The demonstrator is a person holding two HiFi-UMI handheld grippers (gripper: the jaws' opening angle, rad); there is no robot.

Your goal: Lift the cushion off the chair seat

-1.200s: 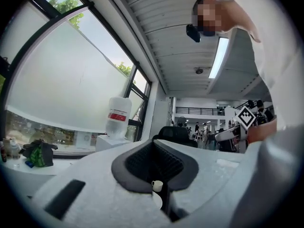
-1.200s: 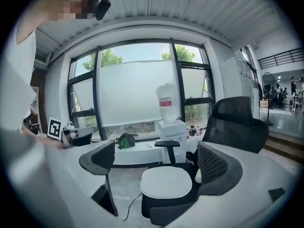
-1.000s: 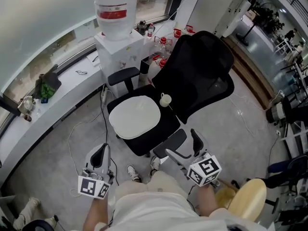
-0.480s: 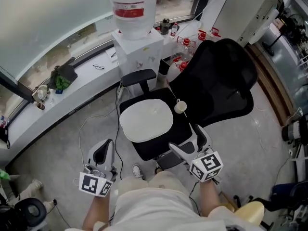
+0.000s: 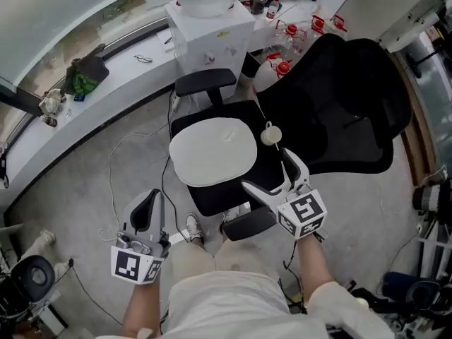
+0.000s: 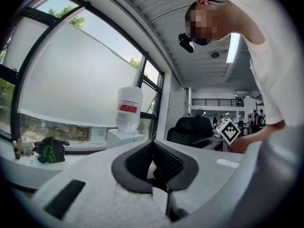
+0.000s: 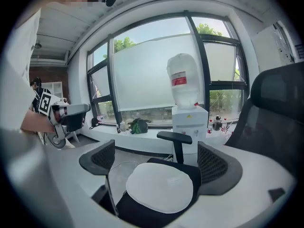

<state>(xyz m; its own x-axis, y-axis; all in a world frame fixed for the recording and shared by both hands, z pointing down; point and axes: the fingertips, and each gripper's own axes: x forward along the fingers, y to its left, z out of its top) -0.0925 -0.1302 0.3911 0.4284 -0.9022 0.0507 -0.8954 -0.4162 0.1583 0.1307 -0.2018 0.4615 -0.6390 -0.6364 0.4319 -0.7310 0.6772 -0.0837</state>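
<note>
Cushion [image 7: 159, 186], seemingly soft and light, lies ahead between right gripper [image 7: 159, 161] jaws held apart, best pinched at its near rim; left gripper [image 6: 153, 150] jaws meet.

White water dispenser [image 5: 214, 28] beside ledge [image 5: 120, 85]; dark bag [image 5: 85, 73] on ledge; cable [image 5: 110, 175] across floor [image 5: 67, 214]
</note>
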